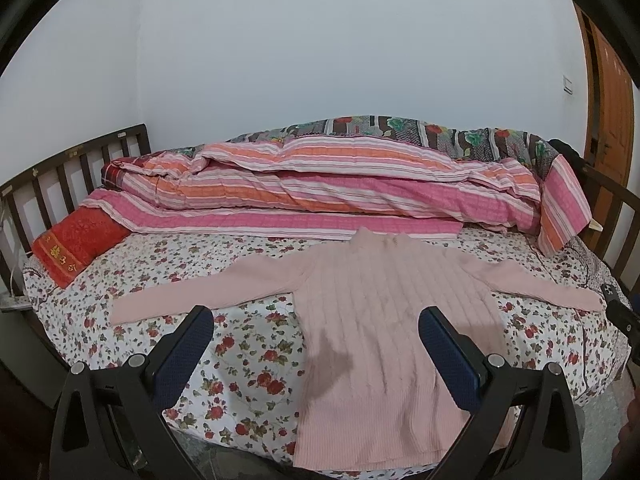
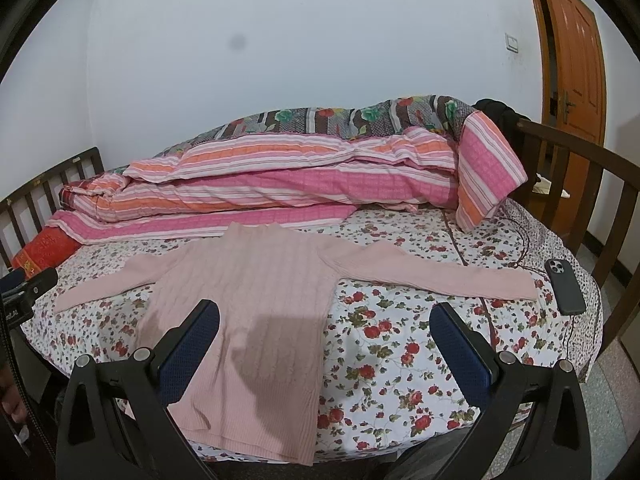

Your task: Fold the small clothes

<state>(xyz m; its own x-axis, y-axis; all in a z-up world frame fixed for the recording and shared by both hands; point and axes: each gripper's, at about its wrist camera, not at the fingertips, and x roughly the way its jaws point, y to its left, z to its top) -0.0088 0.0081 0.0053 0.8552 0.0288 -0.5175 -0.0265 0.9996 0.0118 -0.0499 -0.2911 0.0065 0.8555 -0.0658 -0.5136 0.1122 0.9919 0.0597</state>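
Note:
A pink ribbed sweater (image 1: 376,320) lies flat on the floral bed sheet (image 1: 248,352), both sleeves spread out sideways, hem at the near edge. It also shows in the right wrist view (image 2: 248,312). My left gripper (image 1: 316,320) is open and empty, held above the sweater's left side near the hem. My right gripper (image 2: 326,316) is open and empty, above the sweater's right edge. The left gripper's body shows at the left edge of the right wrist view (image 2: 24,292).
A rolled striped pink and orange quilt (image 1: 320,188) lies along the far side of the bed. A red pillow (image 1: 76,244) sits at the left. A dark phone (image 2: 564,286) lies by the right sleeve end. Wooden rails (image 2: 592,184) border the bed.

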